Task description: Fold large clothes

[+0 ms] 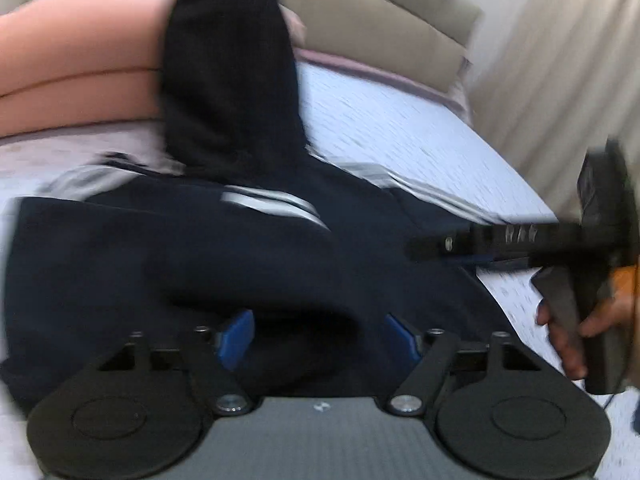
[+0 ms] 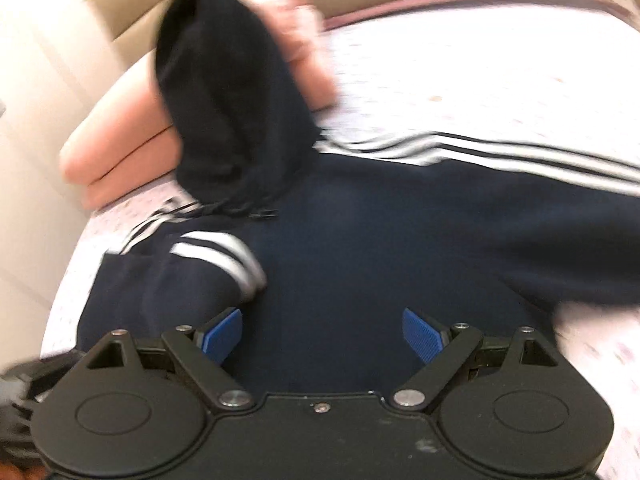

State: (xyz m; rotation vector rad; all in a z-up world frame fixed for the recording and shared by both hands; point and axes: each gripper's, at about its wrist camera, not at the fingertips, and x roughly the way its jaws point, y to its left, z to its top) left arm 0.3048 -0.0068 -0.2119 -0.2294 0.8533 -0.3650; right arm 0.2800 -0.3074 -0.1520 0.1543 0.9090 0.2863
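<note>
We see navy hooded sweatshirt with white sleeve stripes (image 2: 360, 240) spread flat on bed with pale dotted sheet (image 2: 480, 80), hood (image 2: 224, 100) lying over far folded peach blanket (image 2: 120, 148). Our left claw (image 1: 318, 334) wide open, blue pads (image 1: 236, 336) over dark fabric, gripping nothing. Our right claw (image 2: 322, 338) likewise spread, empty, above sweatshirt body; person's hand (image 1: 576, 332) on its handle at right
</note>
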